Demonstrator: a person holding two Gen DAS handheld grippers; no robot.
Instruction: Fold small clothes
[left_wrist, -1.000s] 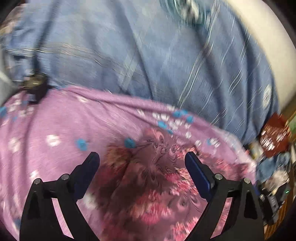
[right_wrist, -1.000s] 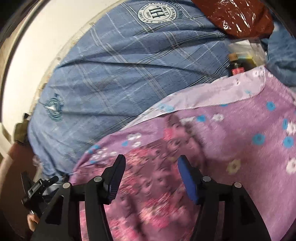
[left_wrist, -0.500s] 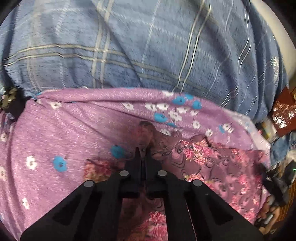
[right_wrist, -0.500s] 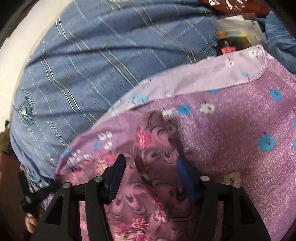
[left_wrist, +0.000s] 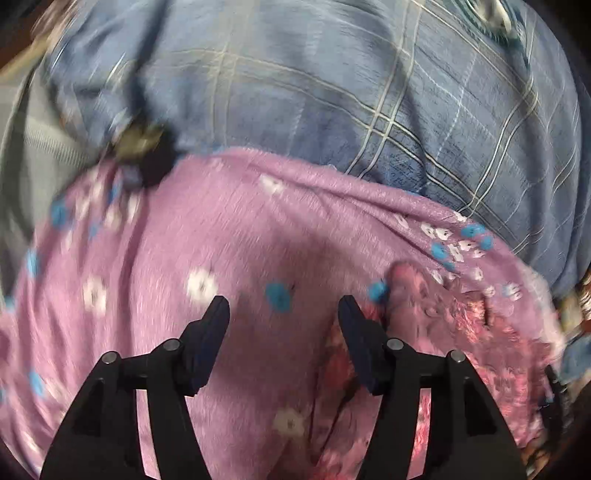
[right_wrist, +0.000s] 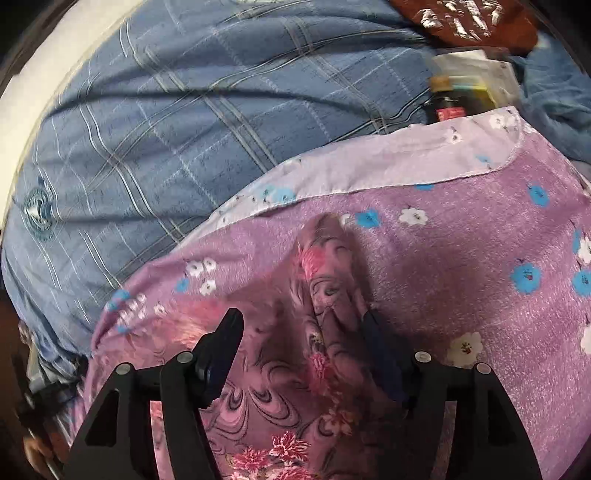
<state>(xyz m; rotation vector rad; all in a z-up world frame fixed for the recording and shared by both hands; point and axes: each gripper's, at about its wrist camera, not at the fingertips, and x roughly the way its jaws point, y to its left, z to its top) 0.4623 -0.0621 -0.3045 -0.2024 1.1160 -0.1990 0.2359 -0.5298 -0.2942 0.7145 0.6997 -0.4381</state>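
A small mauve garment with pink flowers and dark swirls (right_wrist: 325, 332) lies crumpled on a purple sheet with blue and white flowers (right_wrist: 461, 266). My right gripper (right_wrist: 301, 325) is open; the garment's raised fold lies between its fingers and covers part of the right finger (right_wrist: 380, 350). In the left wrist view the garment (left_wrist: 443, 332) lies at the lower right. My left gripper (left_wrist: 282, 310) is open and empty over the purple sheet (left_wrist: 221, 240), its right finger beside the garment's left edge.
A blue plaid blanket (right_wrist: 184, 110) lies beyond the sheet in both views (left_wrist: 332, 92). A dark bottle (right_wrist: 445, 103), a clear packet (right_wrist: 476, 70) and a red-brown bag (right_wrist: 465, 18) sit at the right wrist view's upper right. A dark small object (left_wrist: 147, 155) lies at the sheet's left edge.
My left gripper was shut on the garment's edge half a second ago; it has opened, let go and shifted left. My right gripper stays open and has moved closer over the garment.
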